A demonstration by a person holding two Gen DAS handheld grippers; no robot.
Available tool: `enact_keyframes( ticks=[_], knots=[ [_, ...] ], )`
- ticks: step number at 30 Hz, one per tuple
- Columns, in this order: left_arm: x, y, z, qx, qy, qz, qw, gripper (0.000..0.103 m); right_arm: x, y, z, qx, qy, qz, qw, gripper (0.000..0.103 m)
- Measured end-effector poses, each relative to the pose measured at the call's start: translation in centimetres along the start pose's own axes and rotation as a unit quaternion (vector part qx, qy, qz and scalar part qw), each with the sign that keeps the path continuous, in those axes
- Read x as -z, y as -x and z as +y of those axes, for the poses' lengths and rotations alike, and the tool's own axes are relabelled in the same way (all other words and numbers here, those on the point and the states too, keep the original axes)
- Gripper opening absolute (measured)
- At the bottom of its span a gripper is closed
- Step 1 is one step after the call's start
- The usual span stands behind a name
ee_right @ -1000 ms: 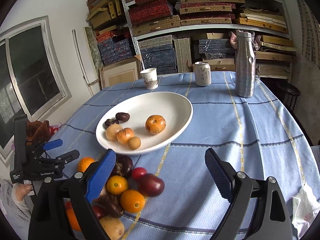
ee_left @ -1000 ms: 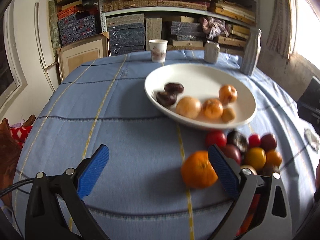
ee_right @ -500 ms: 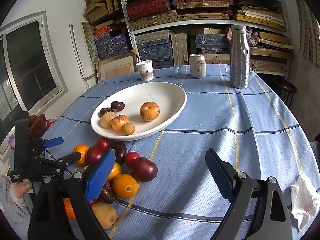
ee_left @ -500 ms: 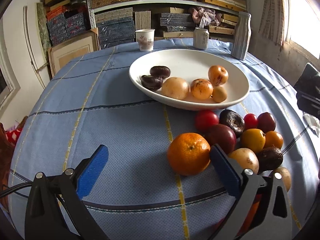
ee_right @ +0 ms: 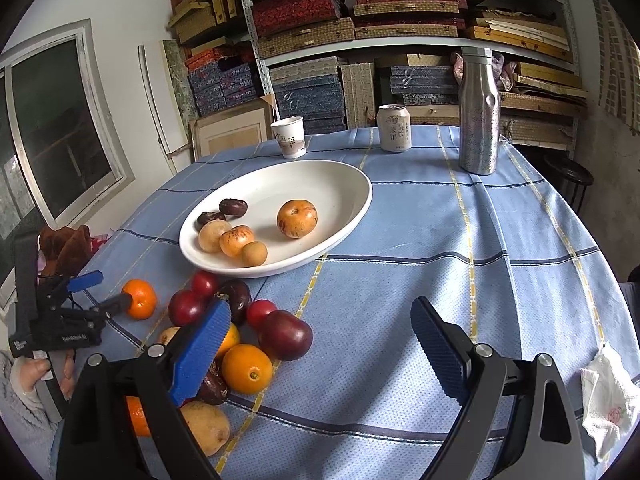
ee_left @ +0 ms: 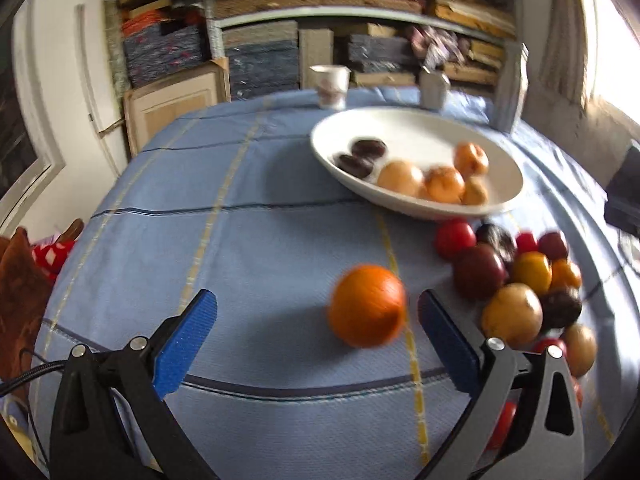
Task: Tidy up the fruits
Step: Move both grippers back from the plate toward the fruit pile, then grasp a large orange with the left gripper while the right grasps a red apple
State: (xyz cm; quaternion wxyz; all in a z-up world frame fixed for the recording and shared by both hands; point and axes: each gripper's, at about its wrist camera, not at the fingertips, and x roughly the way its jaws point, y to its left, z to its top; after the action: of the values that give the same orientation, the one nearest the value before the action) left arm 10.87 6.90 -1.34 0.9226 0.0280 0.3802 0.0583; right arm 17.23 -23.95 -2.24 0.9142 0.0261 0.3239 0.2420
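The left claw (ee_left: 314, 330) is spread wide, released, with the round orange mandarin (ee_left: 367, 306) lying on the blue checked cloth surface (ee_left: 240, 240) between its blue pads, nearer the right pad. Only the right wrist view shows that pad close beside the mandarin (ee_right: 139, 298), whether touching I cannot tell. The right claw (ee_right: 320, 340), also released, hovers beside the loose fruit pile (ee_right: 256, 344), which lies just in front of the white oval plate (ee_right: 344, 184)

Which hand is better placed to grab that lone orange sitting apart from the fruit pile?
Left. The left tongs are open with the lone orange lying between their fingers, near the right one. The right tongs, also open, point at bare tablecloth beside the pile.
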Motion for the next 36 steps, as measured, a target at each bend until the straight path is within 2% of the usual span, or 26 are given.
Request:
enact_keyframes(
  ticks=[4, 10, 19, 22, 28, 29, 31, 33, 36],
  knots=[
    [0.3, 0.1, -1.2, 0.004, -0.028, -0.001, 0.9996, 0.099, 0.0, 0.1, 0.0, 0.000, -0.001, -0.001, 1.000, 0.092],
    [0.1, -0.7, -0.1, 0.032, 0.006, 0.008, 0.9994, 0.099, 0.2, -0.1, 0.2, -0.001, 0.007, 0.006, 1.000, 0.092],
    [-0.1, -1.4, -0.6, 0.029, -0.002, 0.017, 0.9994, 0.099, 0.9, -2.5, -0.3, 0.000, -0.007, 0.054, 0.998, 0.092],
    [-0.1, -1.6, -0.6, 0.027, -0.002, 0.020, 0.9994, 0.099, 0.9, -3.0, -0.3, 0.009, -0.009, 0.057, 0.998, 0.089],
    [-0.1, -2.1, -0.8, 0.025, -0.005, 0.031, 0.9992, 0.099, 1.0, -4.8, 0.5, -0.006, 0.002, 0.087, 0.996, 0.075],
    [-0.1, -2.2, -0.8, 0.025, -0.006, 0.033, 0.9991, 0.099, 1.0, -5.2, 0.7, -0.011, 0.005, 0.093, 0.996, 0.069],
    [-0.1, -2.3, -0.8, 0.026, -0.006, 0.035, 0.9990, 0.099, 0.8, -5.8, 0.9, -0.031, -0.002, 0.101, 0.994, 0.062],
    [-0.1, -2.4, -0.7, 0.028, -0.005, 0.037, 0.9989, 0.099, 0.7, -6.2, 0.8, -0.050, -0.011, 0.110, 0.993, 0.048],
    [-0.2, -2.8, -0.7, 0.036, -0.004, 0.042, 0.9985, 0.099, 0.7, -6.4, 0.5, -0.076, -0.030, 0.120, 0.989, 0.042]
  ],
)
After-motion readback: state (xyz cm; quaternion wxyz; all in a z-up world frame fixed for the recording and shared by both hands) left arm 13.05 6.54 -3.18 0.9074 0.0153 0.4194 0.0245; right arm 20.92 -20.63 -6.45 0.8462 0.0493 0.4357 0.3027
